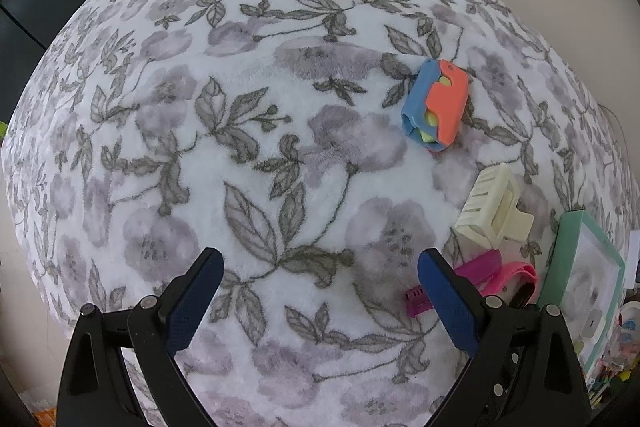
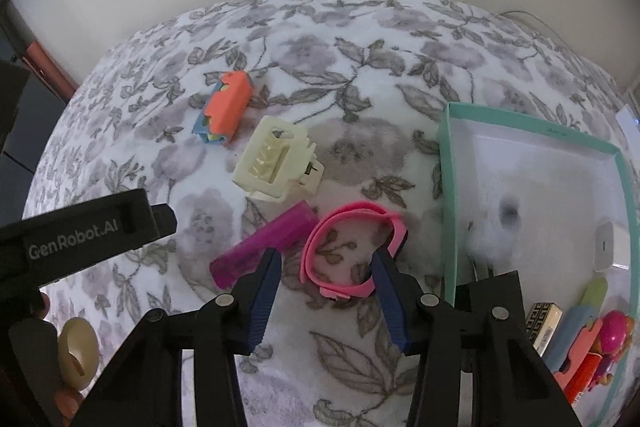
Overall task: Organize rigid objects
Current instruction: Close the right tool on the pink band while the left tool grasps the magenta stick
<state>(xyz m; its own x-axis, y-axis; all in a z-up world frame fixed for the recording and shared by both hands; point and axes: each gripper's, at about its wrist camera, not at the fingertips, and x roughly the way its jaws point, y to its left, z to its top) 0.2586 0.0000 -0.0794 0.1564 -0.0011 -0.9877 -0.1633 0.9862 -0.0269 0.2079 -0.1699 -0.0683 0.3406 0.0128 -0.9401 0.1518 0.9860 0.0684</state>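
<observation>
In the right wrist view a pink wristband lies looped on the floral blanket. My right gripper hangs over it, open: the left finger stands apart from the band's left side and the right fingertip is at the band's right side. A magenta bar lies just left of the band, under the left finger. Farther off are a cream hair claw and an orange-and-blue toy. My left gripper is open over bare blanket, with the wristband, the magenta bar, the claw and the toy to its right.
A teal box stands right of the band and holds a white charger and several small toys. The left gripper's black body and a person's hand fill the lower left. A wall lies behind the blanket.
</observation>
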